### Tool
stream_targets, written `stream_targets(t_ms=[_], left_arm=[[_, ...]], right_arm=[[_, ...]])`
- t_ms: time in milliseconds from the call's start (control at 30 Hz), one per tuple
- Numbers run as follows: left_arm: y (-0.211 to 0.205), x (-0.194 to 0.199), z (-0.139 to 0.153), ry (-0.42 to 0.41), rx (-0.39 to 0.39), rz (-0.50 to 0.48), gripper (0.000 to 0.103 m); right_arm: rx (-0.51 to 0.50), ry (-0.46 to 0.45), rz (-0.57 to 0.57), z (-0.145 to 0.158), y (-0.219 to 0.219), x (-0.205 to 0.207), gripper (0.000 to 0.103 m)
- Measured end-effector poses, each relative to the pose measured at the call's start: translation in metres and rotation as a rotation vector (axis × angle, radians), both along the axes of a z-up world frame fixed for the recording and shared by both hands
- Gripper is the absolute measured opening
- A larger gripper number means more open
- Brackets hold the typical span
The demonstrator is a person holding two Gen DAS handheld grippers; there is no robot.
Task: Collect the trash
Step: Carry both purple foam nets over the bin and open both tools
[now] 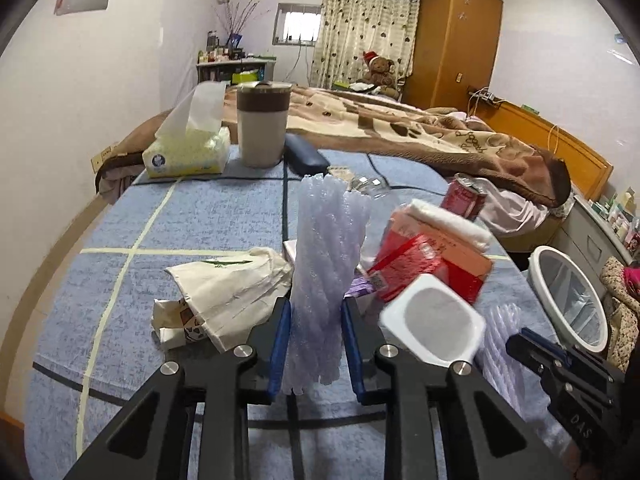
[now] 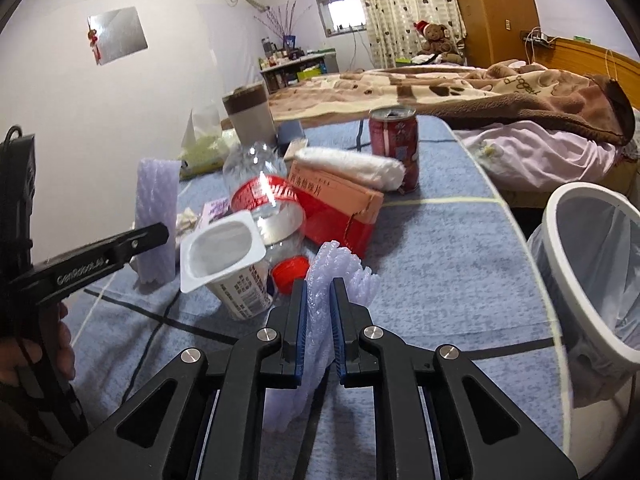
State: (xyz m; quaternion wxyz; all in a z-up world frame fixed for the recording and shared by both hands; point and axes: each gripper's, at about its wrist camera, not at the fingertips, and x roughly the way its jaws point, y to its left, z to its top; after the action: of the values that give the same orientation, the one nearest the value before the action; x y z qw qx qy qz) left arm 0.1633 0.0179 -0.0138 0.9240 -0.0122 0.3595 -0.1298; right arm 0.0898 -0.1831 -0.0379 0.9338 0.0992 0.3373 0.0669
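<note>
My left gripper is shut on an upright pale purple foam net sleeve, held above the blue tablecloth; it also shows in the right wrist view. My right gripper is shut on a second foam net sleeve, also seen at the lower right of the left wrist view. Trash lies between them: a white yogurt cup, a clear plastic bottle with red label, a red cardboard box, a red can, a crumpled paper bag. A white bin stands right of the table.
A tissue pack, a tall brown-and-white cup and a dark blue case stand at the table's far end. A bed with a brown blanket lies behind. The table's right edge is beside the bin.
</note>
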Motion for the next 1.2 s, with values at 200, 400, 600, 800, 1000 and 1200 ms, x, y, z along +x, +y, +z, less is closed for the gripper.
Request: stream_targets(t_ms=[200,400,600,800,1000,1200], left_arm=[[-0.015,-0.021,0.021,-0.039,-0.016,-0.033,0.026],[-0.044,-0.038,0.038,-0.070,-0.028,-0.090,0.026],[-0.084,-0.049,0.047,-0.090,-0.031,-0.151,0.026],[-0.130,-0.054,0.049,-0.097,-0.039,-0.226,0.026],[-0.173,-0.055,0.048,-0.087,-0.058,-0.313,0.026],[-0.222,-0.051,0.046,-0.063,-0.088,-0.426,0.026]], right_arm=[[0.006,-0.063,-0.013,0.019,-0.015,-0.009,0.012],[-0.007,-0.116,-0.062,0.037,-0.040,-0.018,0.012],[-0.020,-0.153,-0.129,0.048,-0.070,-0.024,0.012],[-0.054,-0.164,-0.186,0.052,-0.100,-0.027,0.012],[-0.072,-0.166,-0.259,0.053,-0.135,-0.033,0.012],[-0.103,-0.134,-0.317,0.047,-0.165,-0.032,0.012]])
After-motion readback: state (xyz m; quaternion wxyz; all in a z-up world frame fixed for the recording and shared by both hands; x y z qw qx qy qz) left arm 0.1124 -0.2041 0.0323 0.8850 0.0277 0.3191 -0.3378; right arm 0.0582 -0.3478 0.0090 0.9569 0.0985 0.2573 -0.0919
